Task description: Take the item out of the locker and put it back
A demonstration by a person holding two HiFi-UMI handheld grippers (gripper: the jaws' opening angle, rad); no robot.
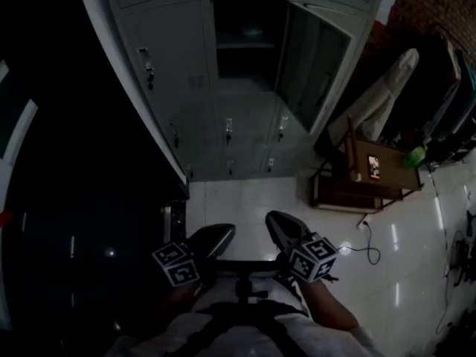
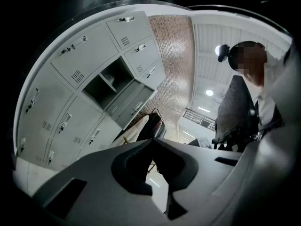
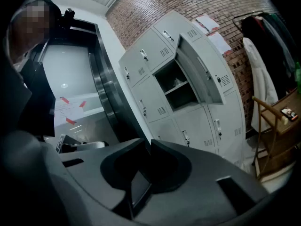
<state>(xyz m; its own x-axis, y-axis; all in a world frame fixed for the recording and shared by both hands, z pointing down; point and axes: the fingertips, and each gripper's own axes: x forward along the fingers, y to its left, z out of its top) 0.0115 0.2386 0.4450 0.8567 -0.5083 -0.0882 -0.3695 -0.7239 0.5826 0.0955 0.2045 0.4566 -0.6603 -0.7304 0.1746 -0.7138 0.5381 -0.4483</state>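
Note:
The grey locker bank fills the upper head view. One compartment (image 1: 244,47) stands open, its door (image 1: 316,69) swung to the right. A small pale item (image 3: 178,83) lies on its shelf, too dim to identify. Both grippers hang low near the person's body, well short of the lockers. My left gripper (image 1: 216,236) has its jaws together with nothing between them; its tips meet in the left gripper view (image 2: 152,140). My right gripper (image 1: 281,225) also shows its tips touching and empty (image 3: 149,144). The open compartment (image 2: 110,81) appears far off in both gripper views.
A wooden side table (image 1: 387,181) with a phone (image 1: 374,167) stands to the right of the lockers, a white garment (image 1: 383,95) hanging behind it. A cable (image 1: 368,250) lies on the white tiled floor. A dark doorway lies to the left.

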